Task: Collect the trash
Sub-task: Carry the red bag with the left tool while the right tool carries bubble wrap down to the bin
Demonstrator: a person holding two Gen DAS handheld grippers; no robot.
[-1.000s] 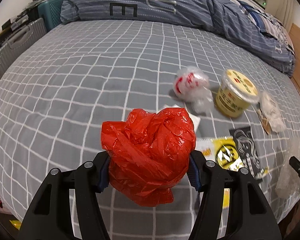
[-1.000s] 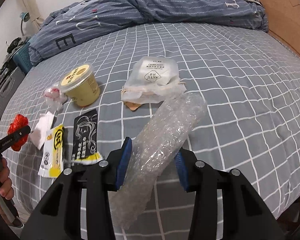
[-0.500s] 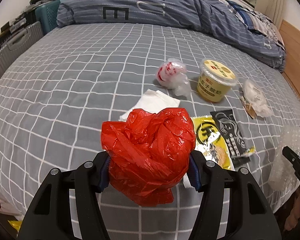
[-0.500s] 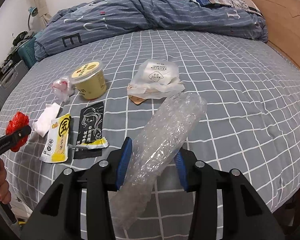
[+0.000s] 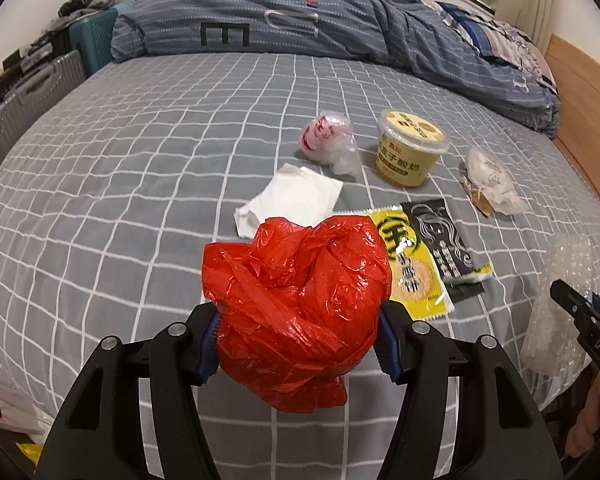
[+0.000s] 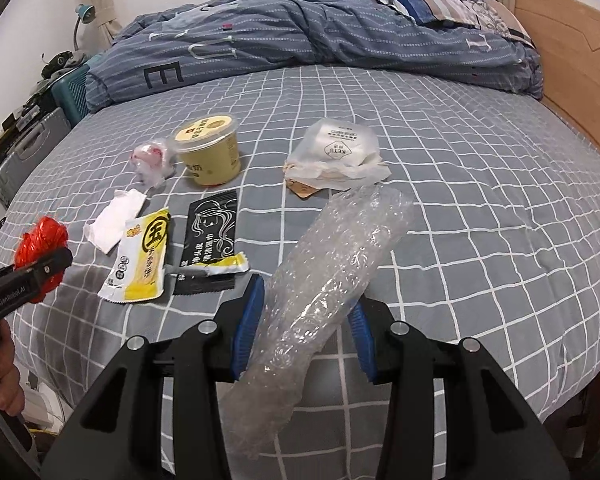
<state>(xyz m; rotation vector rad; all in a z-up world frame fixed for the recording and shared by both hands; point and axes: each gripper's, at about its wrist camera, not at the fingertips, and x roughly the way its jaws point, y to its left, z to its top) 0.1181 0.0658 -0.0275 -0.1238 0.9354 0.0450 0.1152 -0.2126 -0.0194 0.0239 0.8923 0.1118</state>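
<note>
Trash is in both of my grippers. My left gripper (image 5: 298, 334) has its jaws clamped on a red plastic bag (image 5: 296, 308). The bag is scrunched into a shiny, crinkly ball, and it bulges up and out past the blue pads on both sides. My right gripper (image 6: 304, 324) has its jaws clamped on a roll of clear bubble wrap (image 6: 328, 280). The roll is long and bumpy. It sticks out ahead of the jaws, tilted to the right, and one end hangs down behind them.

Just past my jaws, more trash lies on the bed (image 5: 140, 184), which has a grey sheet with white squares. Nearest are a yellow snack packet (image 5: 410, 268) and a black packet (image 5: 444, 248), side by side and touching. A white tissue (image 5: 292, 200) lies just left of them. Farther on sit a yellow cup with a lid (image 5: 410, 152), a small clear bag with red on it (image 5: 328, 140) and a white wrapper (image 5: 492, 176). At the far end a blue striped blanket (image 5: 300, 20) lies bunched up.
</note>
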